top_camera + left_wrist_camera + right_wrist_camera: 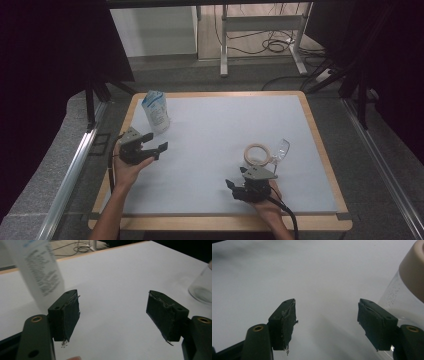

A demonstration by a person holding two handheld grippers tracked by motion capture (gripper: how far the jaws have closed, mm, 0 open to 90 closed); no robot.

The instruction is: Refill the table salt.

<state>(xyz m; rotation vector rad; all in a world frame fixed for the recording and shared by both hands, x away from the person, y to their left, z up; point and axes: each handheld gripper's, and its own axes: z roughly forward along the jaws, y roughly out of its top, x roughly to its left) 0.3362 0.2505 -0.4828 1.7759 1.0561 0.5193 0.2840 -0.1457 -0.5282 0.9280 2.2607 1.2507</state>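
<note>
You had hardly begun — your left gripper [152, 144] stood released and empty beside the upright white printed pouch [156, 112] near the tabletop's far-left corner, your right gripper [238, 188] also released, just short of the beige-lidded clear glass jar [266, 153] lying toward the near-right edge.

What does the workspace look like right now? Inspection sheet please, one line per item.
Surface: white mat on a wood-edged table.
Job's things: white pouch upright at far left; clear jar with beige ring lid at right.
Clutter: nothing seen.
Grippers: left gripper open, beside the pouch; right gripper open, near the jar.
Cables: black cable trails from the right gripper; more on the floor.
Surroundings: dark curtains, table frame behind.
</note>
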